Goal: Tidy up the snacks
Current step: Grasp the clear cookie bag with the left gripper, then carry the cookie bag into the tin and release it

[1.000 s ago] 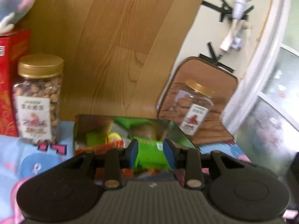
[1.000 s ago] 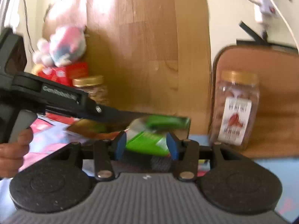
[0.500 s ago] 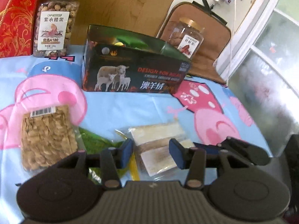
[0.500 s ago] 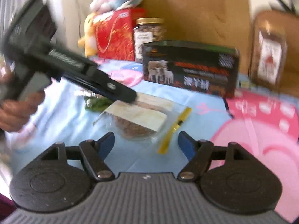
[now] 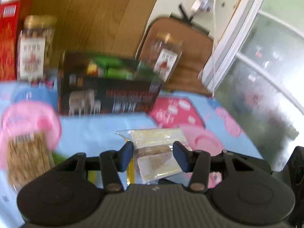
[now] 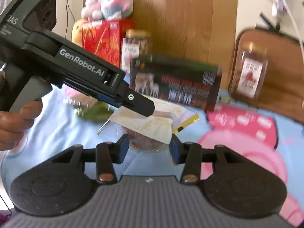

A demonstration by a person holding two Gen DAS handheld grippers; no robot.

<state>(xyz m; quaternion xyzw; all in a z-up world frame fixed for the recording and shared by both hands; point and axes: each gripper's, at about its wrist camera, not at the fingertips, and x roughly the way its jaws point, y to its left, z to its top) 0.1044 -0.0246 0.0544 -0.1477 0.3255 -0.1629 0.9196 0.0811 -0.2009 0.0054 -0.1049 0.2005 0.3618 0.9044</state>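
Observation:
A clear zip bag of snacks with a cream label and yellow zip strip (image 5: 157, 152) is held between both grippers above the blue cloth. My left gripper (image 5: 154, 156) is shut on one side of the bag. My right gripper (image 6: 149, 149) is shut on the other side (image 6: 150, 127). The left gripper's body (image 6: 79, 70) crosses the right wrist view. A dark open box with sheep printed on it (image 5: 108, 93) stands behind, with green packets inside; it also shows in the right wrist view (image 6: 174, 83).
A packet of seeds (image 5: 26, 155) and a green packet (image 6: 91, 110) lie on the cloth at left. Two nut jars (image 5: 36, 47) (image 5: 167, 57), a red carton (image 6: 102, 38), plush toys (image 6: 108, 5) and a brown cushion (image 6: 275, 66) stand along the wooden back wall.
Both grippers have closed on the zip bag and lifted it off the cloth. A second ago they were at the box with a green packet, which now lies inside it.

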